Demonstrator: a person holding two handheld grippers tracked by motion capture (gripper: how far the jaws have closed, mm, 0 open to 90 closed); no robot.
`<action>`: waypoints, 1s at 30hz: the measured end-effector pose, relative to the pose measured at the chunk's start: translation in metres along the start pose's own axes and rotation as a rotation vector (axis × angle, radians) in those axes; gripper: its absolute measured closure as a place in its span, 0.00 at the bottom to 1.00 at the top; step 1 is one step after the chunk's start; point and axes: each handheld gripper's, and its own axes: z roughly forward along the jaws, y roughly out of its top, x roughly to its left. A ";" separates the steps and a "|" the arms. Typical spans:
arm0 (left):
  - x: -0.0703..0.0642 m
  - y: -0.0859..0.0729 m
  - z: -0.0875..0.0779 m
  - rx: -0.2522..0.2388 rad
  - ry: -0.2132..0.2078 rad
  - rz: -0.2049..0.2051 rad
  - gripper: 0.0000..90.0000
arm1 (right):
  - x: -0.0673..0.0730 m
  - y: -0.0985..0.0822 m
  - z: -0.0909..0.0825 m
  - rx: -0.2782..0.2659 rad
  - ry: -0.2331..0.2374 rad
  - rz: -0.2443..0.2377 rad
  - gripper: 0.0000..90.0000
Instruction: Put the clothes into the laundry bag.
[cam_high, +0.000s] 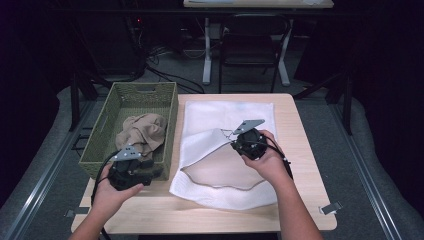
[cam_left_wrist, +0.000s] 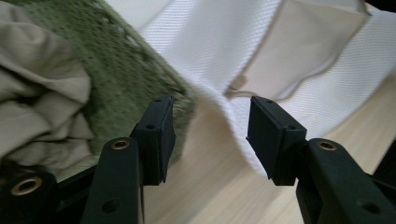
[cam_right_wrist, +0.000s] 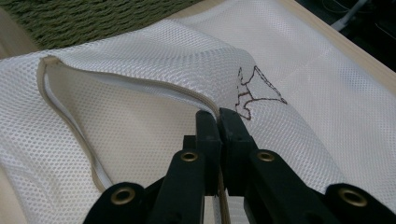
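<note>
Right gripper (cam_right_wrist: 218, 116) clamped on white mesh bag (cam_right_wrist: 140, 126) rim, left gripper (cam_left_wrist: 210, 135) wide apart, seemingly holding nothing, beside green basket (cam_left_wrist: 135, 70)

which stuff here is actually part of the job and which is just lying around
In use, as it looks:
- mesh bag, its opening's edge pinched and lifted by the right gripper
- beige cloth in the green basket
- left gripper, open, by the basket's near corner

Just lying about:
- metal clip on the table's right edge
- chair and cables on the floor behind
</note>
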 end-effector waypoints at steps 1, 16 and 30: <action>0.004 0.002 -0.001 0.000 0.010 -0.003 0.56 | -0.001 0.000 -0.001 -0.002 -0.003 0.004 0.97; 0.062 0.029 -0.001 0.070 0.142 -0.147 0.52 | 0.002 0.000 0.001 0.002 0.000 -0.007 0.97; 0.086 0.067 0.013 0.140 0.257 -0.130 0.37 | 0.003 0.000 0.001 -0.001 -0.002 -0.008 0.97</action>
